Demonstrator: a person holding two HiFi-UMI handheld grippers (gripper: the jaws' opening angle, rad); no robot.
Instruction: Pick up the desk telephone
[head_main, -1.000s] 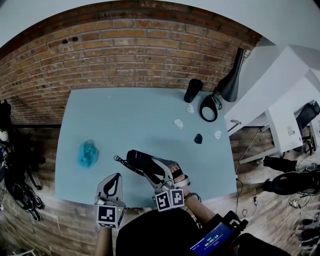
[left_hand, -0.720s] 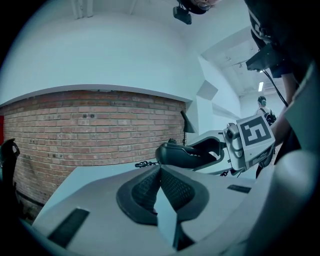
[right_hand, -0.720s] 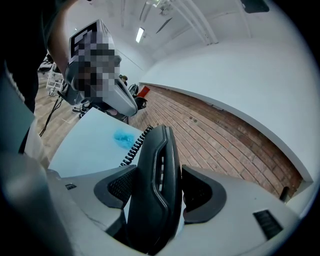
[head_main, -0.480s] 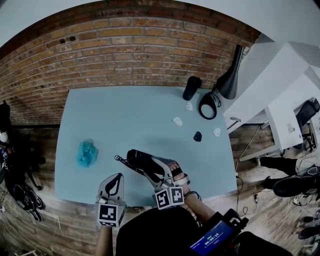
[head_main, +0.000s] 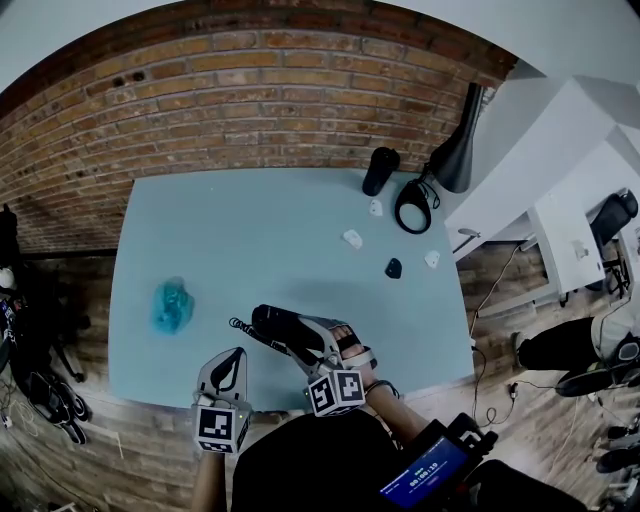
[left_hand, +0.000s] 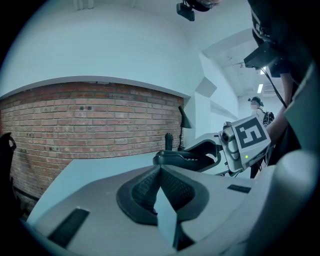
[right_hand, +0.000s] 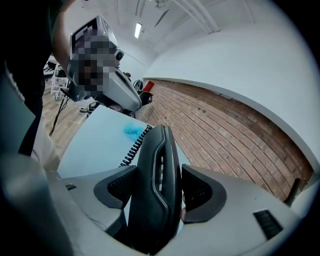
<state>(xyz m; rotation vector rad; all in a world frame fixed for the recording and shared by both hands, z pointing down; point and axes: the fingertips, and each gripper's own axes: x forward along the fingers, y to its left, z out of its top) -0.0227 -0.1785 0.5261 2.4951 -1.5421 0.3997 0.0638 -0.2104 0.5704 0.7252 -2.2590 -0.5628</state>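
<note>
R pads (right_hand: 200, 192) are clamped on the sides of the black telephone handset (right_hand: 155, 170). It sits on edge between them, deep in the right gripper (right_hand: 160, 190). L gripper's jaws are pressed together w/ nothing between. The left gripper (left_hand: 159, 192) idles over the near table edge, just left of the R one.

Change vs 1 s ago: v. little. Same clamp, same pose. The handset (head_main: 285, 328) hangs over the same near-centre patch of the light-blue table (head_main: 250, 230), and the right gripper (head_main: 310, 345) has nudged only a touch. The left gripper (head_main: 225, 375) hasn't shifted. My read: the grasp is done and firm, but the lift has barely begun or is paused. From the left gripper view the handset looks clear of the tabletop, though I can't be sure.

Orientation: the long axis runs along the R jaws. In the head view it goes from lower right, inside the gripper, to upper left. The free end points away from the person, roughly twd the blue object (head_main: 172, 305) at table left. The coiled cord (head_main: 238, 322) leaves that far end and trails onto the table. Only the handset shows, no base unit in view.
</note>
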